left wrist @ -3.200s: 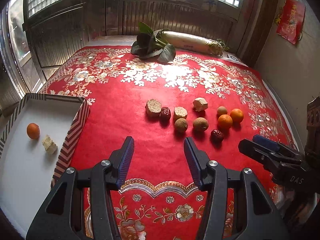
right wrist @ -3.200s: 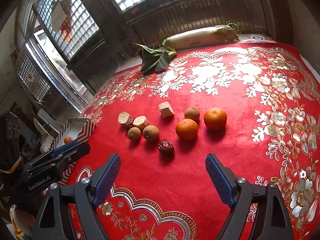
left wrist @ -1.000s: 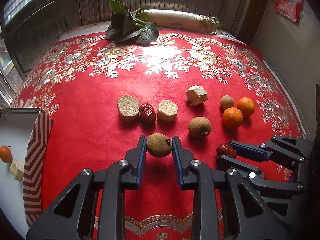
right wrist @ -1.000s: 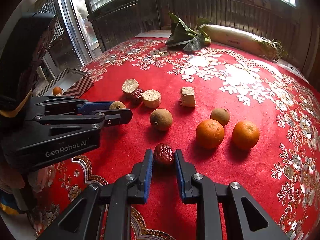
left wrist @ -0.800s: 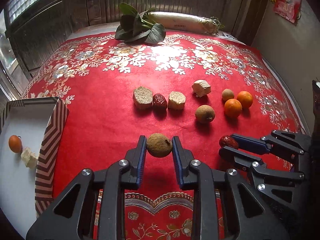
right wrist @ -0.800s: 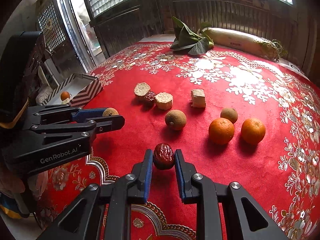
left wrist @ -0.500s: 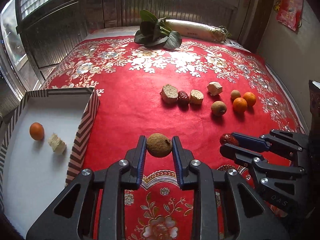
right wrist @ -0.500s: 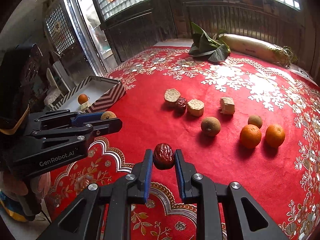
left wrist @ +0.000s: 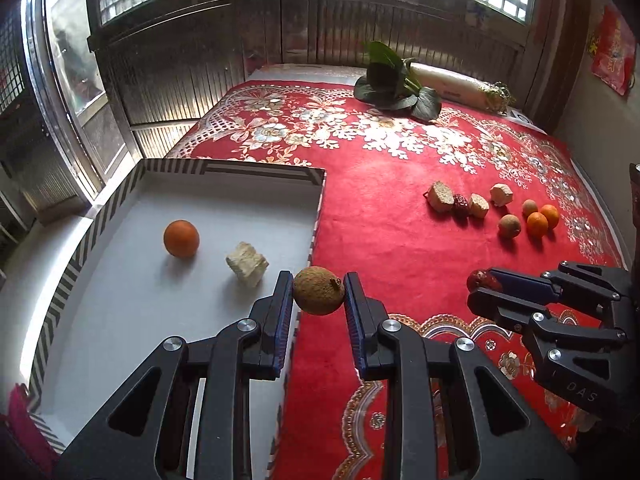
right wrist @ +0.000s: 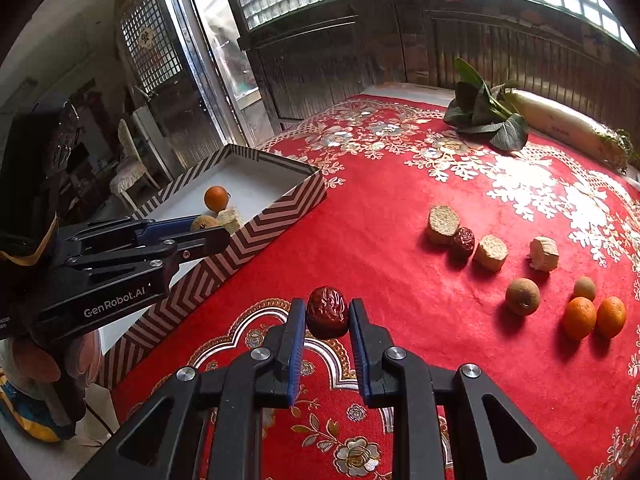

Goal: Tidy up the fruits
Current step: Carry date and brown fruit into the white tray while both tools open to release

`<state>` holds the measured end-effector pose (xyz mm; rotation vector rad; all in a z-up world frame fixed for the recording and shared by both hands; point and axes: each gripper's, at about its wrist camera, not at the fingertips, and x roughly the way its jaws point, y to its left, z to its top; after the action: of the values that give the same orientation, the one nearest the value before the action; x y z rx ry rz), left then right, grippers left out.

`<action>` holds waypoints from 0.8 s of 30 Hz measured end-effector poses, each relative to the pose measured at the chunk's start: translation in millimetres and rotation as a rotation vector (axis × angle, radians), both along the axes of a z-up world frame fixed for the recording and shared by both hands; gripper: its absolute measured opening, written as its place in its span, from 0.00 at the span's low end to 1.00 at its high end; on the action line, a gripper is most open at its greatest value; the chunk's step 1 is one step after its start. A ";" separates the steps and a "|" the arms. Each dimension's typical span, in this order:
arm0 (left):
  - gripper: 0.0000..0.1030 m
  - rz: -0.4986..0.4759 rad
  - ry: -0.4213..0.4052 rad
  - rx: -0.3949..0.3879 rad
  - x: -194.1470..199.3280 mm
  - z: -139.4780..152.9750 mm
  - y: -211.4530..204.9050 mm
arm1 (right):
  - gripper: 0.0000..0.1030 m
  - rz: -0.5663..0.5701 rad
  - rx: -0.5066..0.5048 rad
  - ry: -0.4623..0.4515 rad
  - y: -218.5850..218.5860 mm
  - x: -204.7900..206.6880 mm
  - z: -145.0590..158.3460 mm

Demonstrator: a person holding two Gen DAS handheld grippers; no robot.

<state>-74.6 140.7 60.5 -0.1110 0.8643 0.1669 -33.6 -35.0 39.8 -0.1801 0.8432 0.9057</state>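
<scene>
A red cloth [left wrist: 392, 248] with gold and white flowers covers the table under barred windows. Nearest, the left gripper [left wrist: 318, 292] is clamped narrow on a rough, tan, round fruit [left wrist: 318, 290], right above the near wall of the striped box [left wrist: 316, 216]. At three o'clock the right gripper [right wrist: 327, 316] pinches a wrinkled, glossy red date [right wrist: 327, 312] above the cloth. To do this well, carry each fruit past the rim, lower it, and only then let go, since round ones roll. Inside, at ten o'clock, lie a smooth orange [left wrist: 181, 239] and a pale crumbly chunk [left wrist: 247, 264]. The other fruits [left wrist: 508, 216] wait at two o'clock.
</scene>
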 end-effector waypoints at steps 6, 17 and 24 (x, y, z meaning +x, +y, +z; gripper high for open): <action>0.24 0.060 -0.007 0.013 -7.5 0.0 29.8 | 0.20 0.044 -0.005 -0.006 27.7 -4.7 4.5; 0.24 0.127 -0.001 0.009 -16.7 -6.5 72.4 | 0.20 0.128 -0.036 -0.016 76.6 -12.6 8.3; 0.24 0.150 0.009 0.002 -21.4 -10.7 91.0 | 0.20 0.169 -0.049 -0.018 101.5 -16.1 8.3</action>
<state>-96.0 231.7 49.9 -0.1736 0.8649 0.3090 -49.8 66.5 48.1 -0.3058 0.8430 1.0403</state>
